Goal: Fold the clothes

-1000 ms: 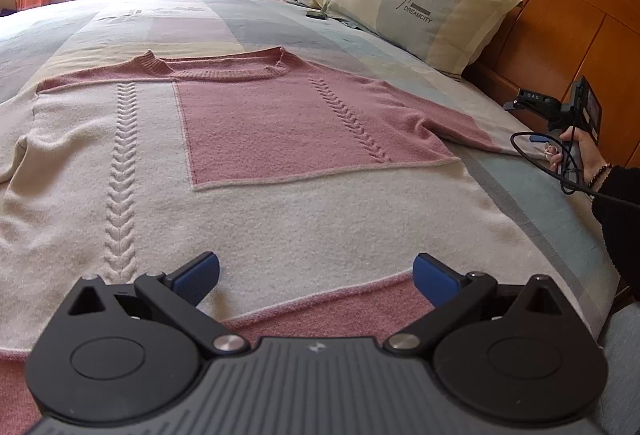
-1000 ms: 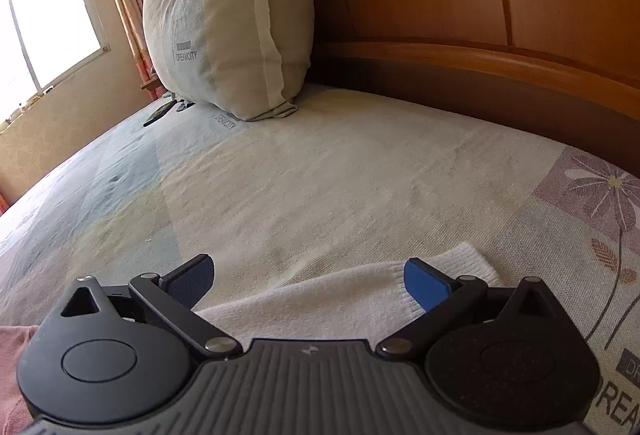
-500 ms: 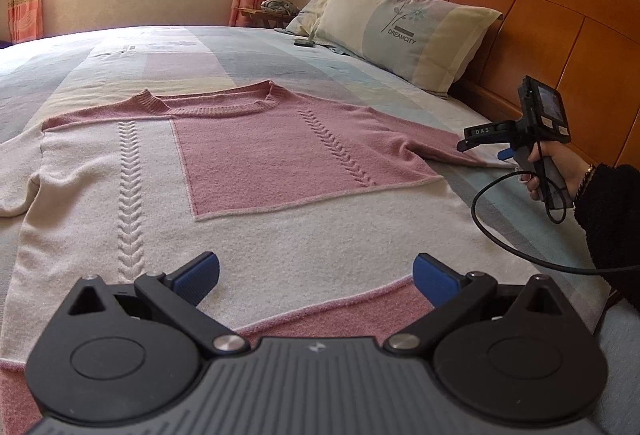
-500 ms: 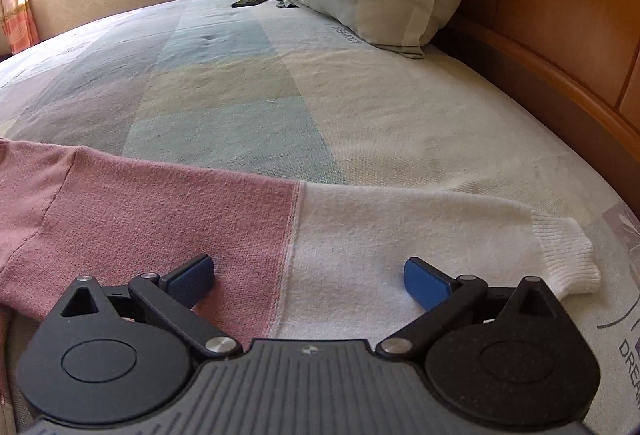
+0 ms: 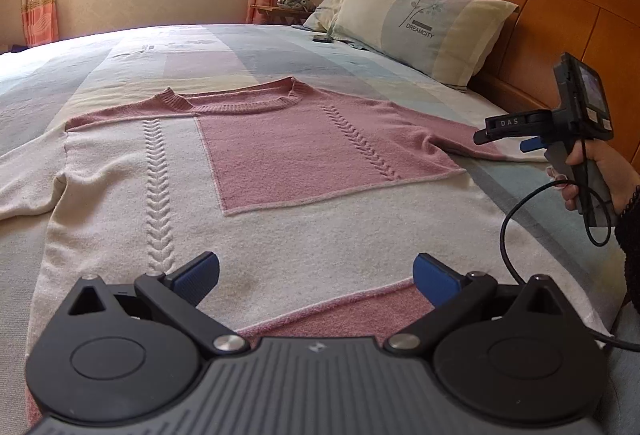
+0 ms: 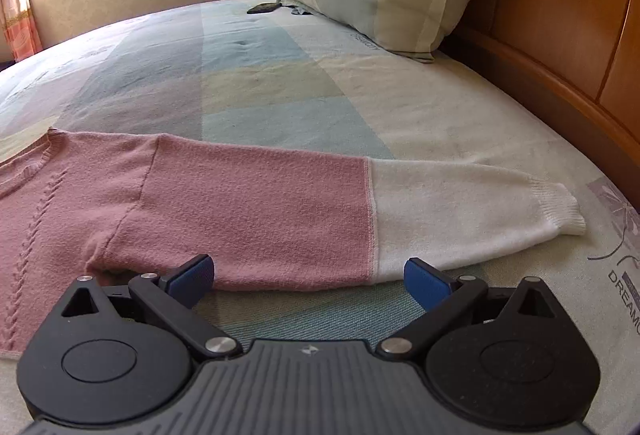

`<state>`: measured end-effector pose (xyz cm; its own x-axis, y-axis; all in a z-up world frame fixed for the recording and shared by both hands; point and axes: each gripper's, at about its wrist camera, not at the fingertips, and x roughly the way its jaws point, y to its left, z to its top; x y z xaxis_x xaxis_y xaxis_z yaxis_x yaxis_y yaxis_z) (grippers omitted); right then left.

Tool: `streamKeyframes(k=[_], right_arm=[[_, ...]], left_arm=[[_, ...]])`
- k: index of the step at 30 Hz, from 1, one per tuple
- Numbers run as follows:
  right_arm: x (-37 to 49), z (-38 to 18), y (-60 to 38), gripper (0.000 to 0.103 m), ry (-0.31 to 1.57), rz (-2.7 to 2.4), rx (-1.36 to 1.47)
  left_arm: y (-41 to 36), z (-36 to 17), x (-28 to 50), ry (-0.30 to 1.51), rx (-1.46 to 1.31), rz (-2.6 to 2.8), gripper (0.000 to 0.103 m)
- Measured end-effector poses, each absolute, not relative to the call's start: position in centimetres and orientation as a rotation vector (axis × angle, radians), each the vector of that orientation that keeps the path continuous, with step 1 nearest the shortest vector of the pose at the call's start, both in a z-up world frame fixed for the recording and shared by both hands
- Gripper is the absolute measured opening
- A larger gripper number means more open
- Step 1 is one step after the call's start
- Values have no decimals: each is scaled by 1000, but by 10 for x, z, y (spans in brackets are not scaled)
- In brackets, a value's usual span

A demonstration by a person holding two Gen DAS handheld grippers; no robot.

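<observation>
Sweater (image 5: pixel 256 171) was seen spread flat on the bed (image 5: pixel 200 51) in the left wrist view, with the left gripper (image 5: pixel 316 271) held open and empty over its hem. Since a second earlier this gripper had been raised and tipped back. In the right wrist view, the right gripper (image 6: pixel 308 277), likewise released and empty, had been drawn back from the cuff (image 6: pixel 560 209), so the whole sleeve (image 6: pixel 320 211) was now framed. A sleeve fold was judged next.

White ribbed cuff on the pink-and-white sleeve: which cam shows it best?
Right wrist: the white ribbed cuff lies flat, unobstructed, at the sleeve end. In the left wrist view, the right gripper hides that end.
</observation>
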<state>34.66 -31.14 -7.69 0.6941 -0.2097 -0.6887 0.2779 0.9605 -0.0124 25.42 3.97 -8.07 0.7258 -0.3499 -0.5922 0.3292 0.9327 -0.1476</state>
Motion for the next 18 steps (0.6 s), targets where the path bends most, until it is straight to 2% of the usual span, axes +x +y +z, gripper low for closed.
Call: streamKeyframes(k=[2,11,15,18], right_arm=[[327,-66,-286,103,722,-184,71],[268,-81,-164,103,790,106,-125],[264,-90,-125,103,809,209,-245],[261,-81,-116,103,791,264,-218]], left_arm=[[47,-80,256,645,-36,-315,102],[94,-81,266,628,-132,-157,102],[115,-65,272,559,-95,-97,102],[144,-52,291,551,-85,-51,102]])
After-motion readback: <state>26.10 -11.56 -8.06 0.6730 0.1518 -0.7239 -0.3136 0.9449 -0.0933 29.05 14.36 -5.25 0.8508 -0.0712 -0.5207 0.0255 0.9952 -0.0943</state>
